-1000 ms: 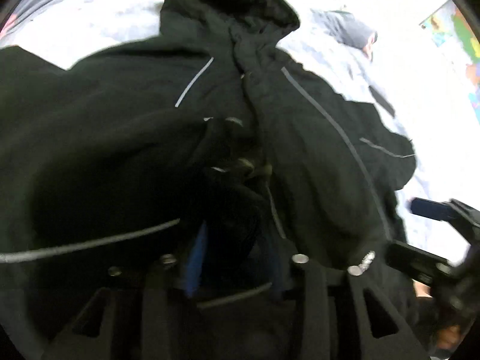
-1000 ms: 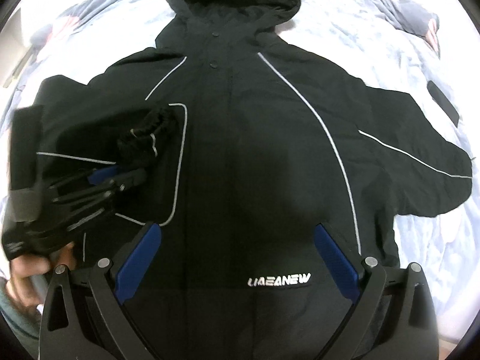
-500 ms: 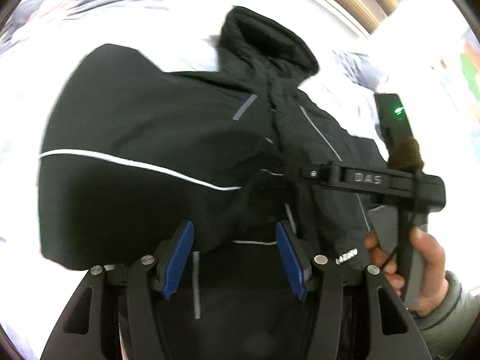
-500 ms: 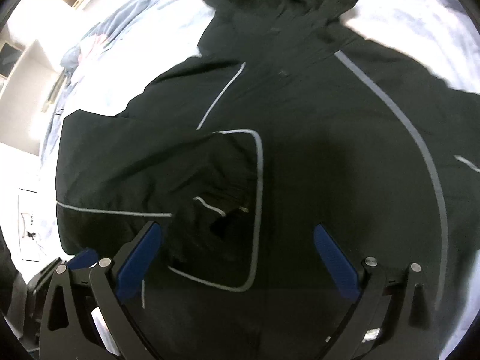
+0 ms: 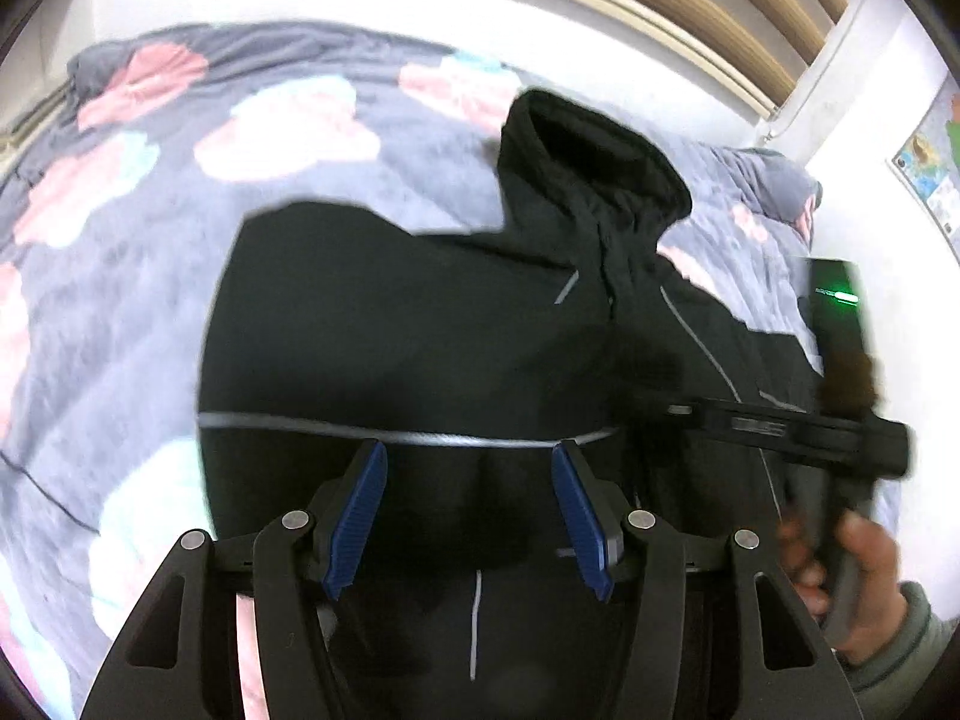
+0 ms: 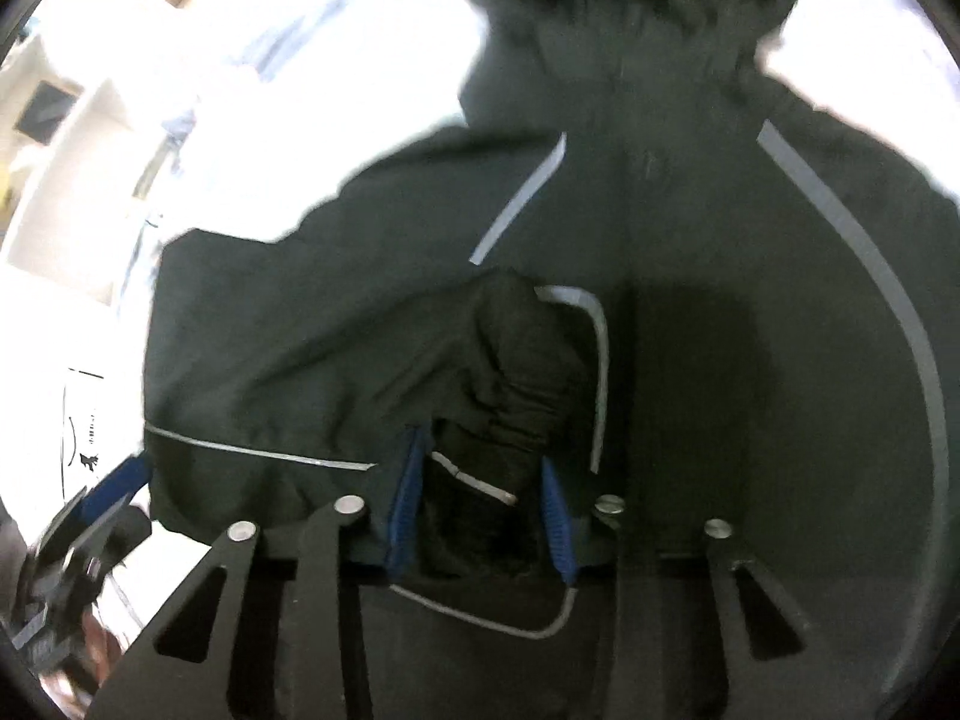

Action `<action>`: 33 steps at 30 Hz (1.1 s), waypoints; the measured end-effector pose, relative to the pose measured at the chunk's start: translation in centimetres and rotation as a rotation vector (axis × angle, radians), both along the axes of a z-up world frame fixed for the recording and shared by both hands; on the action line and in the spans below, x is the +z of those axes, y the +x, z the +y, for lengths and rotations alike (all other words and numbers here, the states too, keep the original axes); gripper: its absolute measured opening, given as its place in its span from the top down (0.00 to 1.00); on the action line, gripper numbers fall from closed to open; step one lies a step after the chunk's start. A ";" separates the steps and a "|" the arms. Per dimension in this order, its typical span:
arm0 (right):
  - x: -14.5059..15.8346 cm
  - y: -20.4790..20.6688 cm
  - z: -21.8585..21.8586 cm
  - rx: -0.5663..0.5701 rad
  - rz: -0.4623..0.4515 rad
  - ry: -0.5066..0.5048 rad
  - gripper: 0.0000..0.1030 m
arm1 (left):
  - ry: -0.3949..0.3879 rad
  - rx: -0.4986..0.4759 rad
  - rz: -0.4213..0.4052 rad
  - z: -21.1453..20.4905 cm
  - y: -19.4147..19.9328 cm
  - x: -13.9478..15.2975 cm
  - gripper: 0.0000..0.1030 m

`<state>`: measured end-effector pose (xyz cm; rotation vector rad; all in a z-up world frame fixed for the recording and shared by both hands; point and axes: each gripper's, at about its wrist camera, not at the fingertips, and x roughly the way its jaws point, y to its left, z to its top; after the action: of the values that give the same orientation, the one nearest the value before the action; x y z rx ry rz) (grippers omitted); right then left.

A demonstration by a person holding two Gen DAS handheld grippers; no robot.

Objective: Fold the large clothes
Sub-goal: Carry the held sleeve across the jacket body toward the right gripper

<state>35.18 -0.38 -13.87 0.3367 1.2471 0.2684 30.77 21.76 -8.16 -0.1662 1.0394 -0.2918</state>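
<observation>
A black hooded jacket (image 5: 420, 330) lies spread on a bed covered by a grey quilt (image 5: 120, 276) with pink, white and pale-blue cloud patches. Its long axis runs from the hem near me up to the hood (image 5: 588, 162), which points away from me toward the wall and the wooden slats behind the bed. Thin silver piping crosses the chest and sleeves.

There are no containers in sight.

My left claw (image 5: 468, 516) hangs above the lower part of the jacket with its blue pads spread apart; nothing sits between them, and the fabric lies below and beyond the tips. One sleeve is folded in across the body, its silver stripe running level just past my left fingertips.

My right claw (image 6: 480, 510) is over the end of that folded sleeve. The bunched cuff (image 6: 516, 384) rises between its two blue pads, and the jaws are closing on it; both pads already press the gathered cloth. In the left view my right hand (image 5: 852, 588) grips the handle of that tool at the jacket's right side. In the right view the left tool shows blurred at the lower left edge.
</observation>
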 end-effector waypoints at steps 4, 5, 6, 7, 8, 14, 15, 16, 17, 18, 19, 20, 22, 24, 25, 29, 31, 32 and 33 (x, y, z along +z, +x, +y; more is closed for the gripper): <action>5.1 -1.4 -4.0 -0.056 -0.114 -0.056 0.64 | -0.022 -0.005 -0.043 -0.5 1.7 1.4 0.43; 6.4 -2.0 -5.6 -0.082 -0.137 -0.077 0.64 | -0.026 -0.012 -0.050 -0.8 2.0 1.5 0.43; 7.2 -2.1 -7.0 -0.100 -0.150 -0.092 0.64 | -0.026 -0.021 -0.058 -1.3 2.3 1.5 0.43; 8.3 -2.4 -8.8 -0.129 -0.168 -0.125 0.64 | -0.024 -0.038 -0.062 -2.0 2.8 1.4 0.43; 9.3 -2.4 -10.5 -0.160 -0.182 -0.168 0.64 | -0.026 -0.059 -0.058 -2.9 3.2 1.0 0.43; 8.8 -2.9 -18.0 -0.293 -0.127 -0.323 0.64 | 0.011 -0.155 0.046 -7.6 5.5 -4.3 0.43; 8.1 -3.1 -18.7 -0.306 -0.107 -0.338 0.64 | 0.051 -0.158 0.084 -8.5 6.3 -6.4 0.43; 7.0 -3.1 -19.3 -0.320 -0.086 -0.389 0.64 | 0.075 -0.158 0.115 -9.1 7.0 -8.0 0.43; 6.0 -3.0 -19.8 -0.323 -0.067 -0.440 0.64 | 0.106 -0.150 0.150 -9.4 7.7 -9.7 0.43; 4.3 -3.0 -20.4 -0.326 -0.029 -0.499 0.65 | 0.135 -0.132 0.188 -9.5 8.3 -11.6 0.43; 2.6 -2.9 -20.9 -0.329 0.012 -0.511 0.65 | 0.143 -0.112 0.203 -9.5 8.7 -12.9 0.43; 0.5 -2.9 -21.5 -0.334 0.063 -0.479 0.65 | 0.141 -0.105 0.194 -9.5 8.9 -13.2 0.43; -1.3 -3.6 -23.1 -0.351 0.135 -0.408 0.65 | 0.166 -0.110 0.185 -9.9 9.1 -13.1 0.43; -1.5 -4.2 -23.7 -0.367 0.134 -0.373 0.65 | 0.187 -0.123 0.184 -10.2 9.2 -13.0 0.43; -1.0 -4.5 -23.7 -0.370 0.123 -0.366 0.64 | 0.187 -0.125 0.186 -10.2 9.1 -12.8 0.43; 2.9 -5.0 -22.9 -0.360 0.032 -0.325 0.49 | 0.103 -0.097 0.184 -9.0 8.3 -10.7 0.42; 4.4 -5.1 -21.5 -0.336 -0.026 -0.297 0.30 | 0.077 -0.070 0.165 -8.5 7.5 -9.6 0.42; 4.7 -4.9 -20.3 -0.301 -0.045 -0.286 0.29 | 0.080 -0.056 0.163 -8.2 7.2 -9.4 0.42; 4.3 -4.5 -19.0 -0.270 -0.046 -0.294 0.29 | 0.083 -0.044 0.163 -8.0 6.8 -9.4 0.42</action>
<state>30.69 -19.36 -9.56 0.2392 1.1614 -0.1381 37.57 13.75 -17.52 -0.0932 1.2157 -0.2777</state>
